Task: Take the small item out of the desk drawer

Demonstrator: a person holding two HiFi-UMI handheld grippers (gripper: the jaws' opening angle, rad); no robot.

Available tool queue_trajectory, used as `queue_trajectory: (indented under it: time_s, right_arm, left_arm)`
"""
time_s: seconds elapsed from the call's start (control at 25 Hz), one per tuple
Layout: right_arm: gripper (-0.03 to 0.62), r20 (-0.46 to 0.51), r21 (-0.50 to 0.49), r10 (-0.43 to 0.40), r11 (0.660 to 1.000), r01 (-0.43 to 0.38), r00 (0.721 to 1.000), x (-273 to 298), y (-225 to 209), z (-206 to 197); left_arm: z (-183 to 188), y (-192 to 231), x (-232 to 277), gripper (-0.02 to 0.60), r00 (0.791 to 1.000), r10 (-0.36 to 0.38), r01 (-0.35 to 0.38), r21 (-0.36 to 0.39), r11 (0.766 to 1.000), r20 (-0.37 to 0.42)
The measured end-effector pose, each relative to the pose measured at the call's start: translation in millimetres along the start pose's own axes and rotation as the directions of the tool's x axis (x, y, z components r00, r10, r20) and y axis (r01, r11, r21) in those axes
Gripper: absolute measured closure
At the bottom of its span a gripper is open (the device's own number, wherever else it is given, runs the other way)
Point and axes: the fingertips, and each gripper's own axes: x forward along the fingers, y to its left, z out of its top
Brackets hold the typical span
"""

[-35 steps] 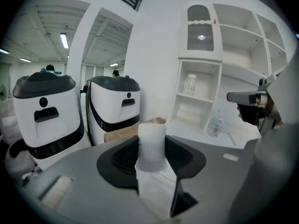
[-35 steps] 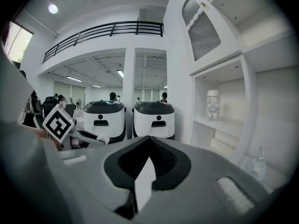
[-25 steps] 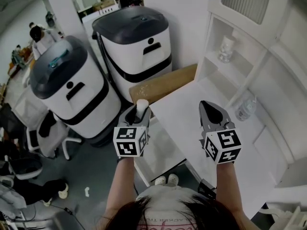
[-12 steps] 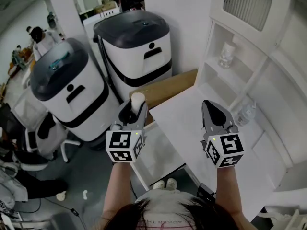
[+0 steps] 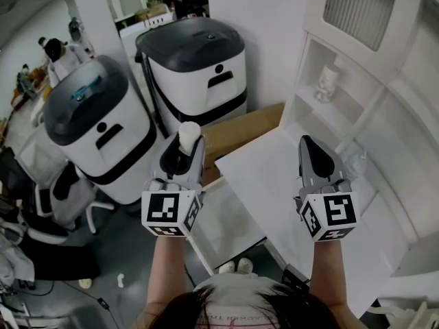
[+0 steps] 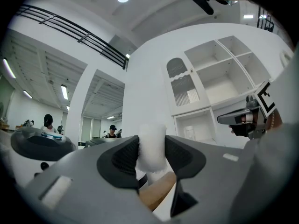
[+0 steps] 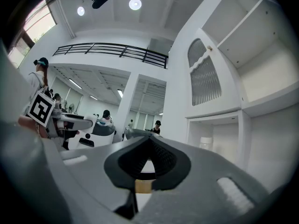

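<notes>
Now left gripper [image 5: 185, 149] clamps small white cylinder [image 5: 189, 133]; right gripper [image 5: 310, 142] has jaws together above white desk [image 5: 264, 173]; two black-lidded white machines [image 5: 195, 64] at 11 o'clock.

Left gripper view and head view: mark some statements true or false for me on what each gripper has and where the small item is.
1. The left gripper is clamped on a small white item. True.
2. The right gripper holds a bottle. False: its jaws are together with nothing between them.
3. The small white item lies on the desk. False: it is held in the air, off the desk's left edge.
4. A white jar stands in the shelf behind the desk. True.
</notes>
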Motion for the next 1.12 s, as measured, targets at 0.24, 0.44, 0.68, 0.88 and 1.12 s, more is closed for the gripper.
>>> queue_trajectory:
  time_s: [0.24,0.44,0.68,0.88,1.12]
  right_arm:
    - [0.594,0.042,-0.047,-0.048,0.998,0.050,0.998,-4,-3,11]
    - [0.594,0.067,-0.047,-0.064,0.997,0.067,0.996,-6,-9,16]
    - [0.594,0.070,-0.053,-0.073,0.996,0.077,0.995,-6,-11,14]
    - [0.594,0.085,-0.059,-0.071,0.995,0.076,0.994,-9,-10,18]
    - [0.594,0.095,-0.064,-0.069,0.995,0.075,0.993,-11,-8,24]
  left_arm:
    - [10,17,-8,0.391,0.999,0.029,-0.029,0.006,1.000,0.036]
    - [18,25,-9,0.391,0.997,0.046,-0.047,0.025,0.999,0.058]
    - [24,25,-7,0.391,0.997,0.039,-0.043,0.047,0.998,0.070]
    - [31,26,-9,0.391,0.995,0.041,-0.046,0.055,0.997,0.088]
    - [37,28,-11,0.391,0.994,0.045,-0.050,0.047,0.998,0.103]
